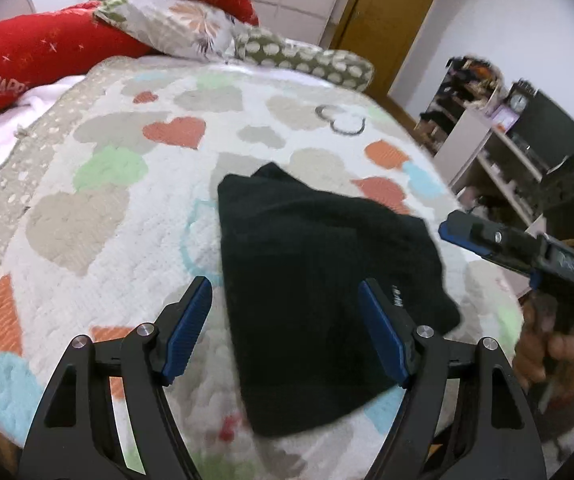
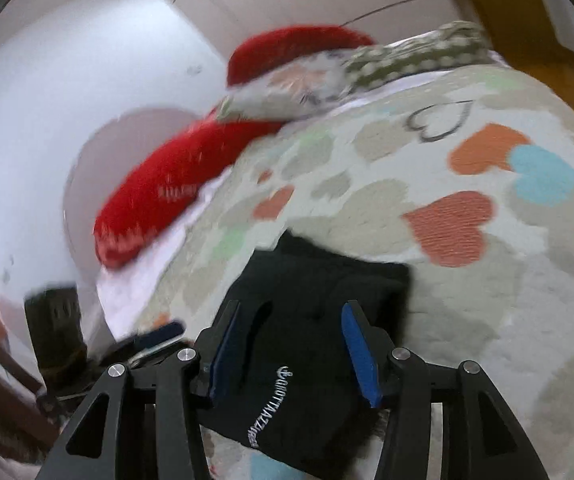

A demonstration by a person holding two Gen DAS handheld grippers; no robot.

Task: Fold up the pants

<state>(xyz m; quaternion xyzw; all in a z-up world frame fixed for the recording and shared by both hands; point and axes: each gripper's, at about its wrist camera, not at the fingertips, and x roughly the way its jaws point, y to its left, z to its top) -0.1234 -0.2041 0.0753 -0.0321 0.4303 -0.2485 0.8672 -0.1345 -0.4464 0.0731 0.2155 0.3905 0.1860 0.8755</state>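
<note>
so the black pants (image 1: 319, 280) are already down to a compact folded bundle, lying on the heart-print bedspread (image 1: 99, 208) around the middle of the left wrist view and running toward the lower centre. edges look roughly squared off, one corner pokes out at the top of the bundle, and a small white logo sits near its lower right side. my guess is the folding is basically done, maybe a last tidy or a nudge into place is left, hard to say more than that.

going left to right: red pillows (image 1: 39, 56) and a floral one are up in the upper left, well apart from the bundle. the left gripper (image 1: 285, 330) fills the bottom of its view, jaws spread wide, nothing pinched. the bundle shows between the blue pads but they don't press on it.

over at the right edge of that view, the right gripper (image 1: 471, 236) comes in from a hand (image 1: 543, 344), beside the bundle. in its own blurry view the right gripper is partly open over the logo end of the pants, pads not clamping any cloth as far as i can tell.
</note>
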